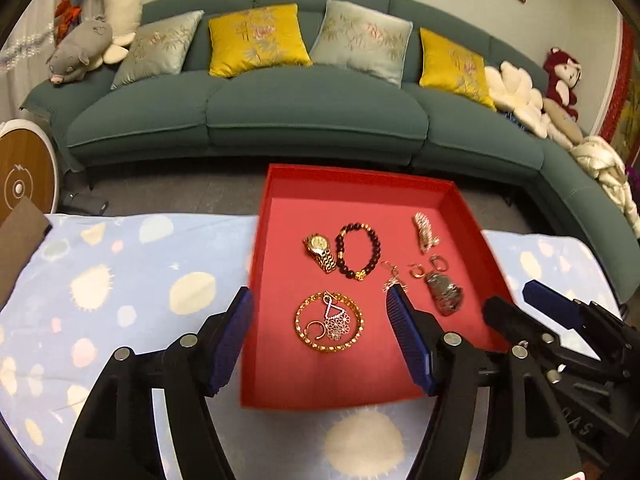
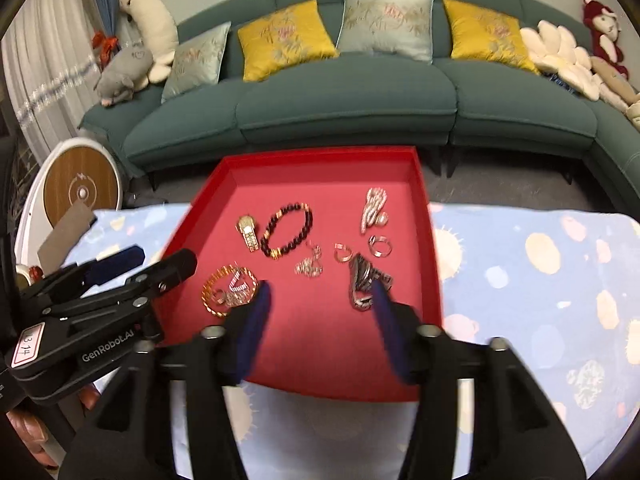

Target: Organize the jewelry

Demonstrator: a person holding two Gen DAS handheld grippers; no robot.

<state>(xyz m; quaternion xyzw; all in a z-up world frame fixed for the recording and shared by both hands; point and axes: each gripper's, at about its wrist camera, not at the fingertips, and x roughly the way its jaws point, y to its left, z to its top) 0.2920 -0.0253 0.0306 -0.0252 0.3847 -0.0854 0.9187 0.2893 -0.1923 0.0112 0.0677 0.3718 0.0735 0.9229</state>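
A red tray sits on a spotted blue cloth and holds the jewelry. Inside it are a gold watch, a dark bead bracelet, a gold bangle ringing a silver pendant, a silver chain, small earrings and a dark grey pendant. My left gripper is open above the bangle, its left finger outside the tray's left wall. My right gripper is open over bare tray floor, between the bangle and the grey pendant. Neither holds anything.
The blue cloth spreads to both sides of the tray. Beyond it stand a green sofa with cushions and plush toys, and a round white and wood device at the left. The two grippers are close, side by side.
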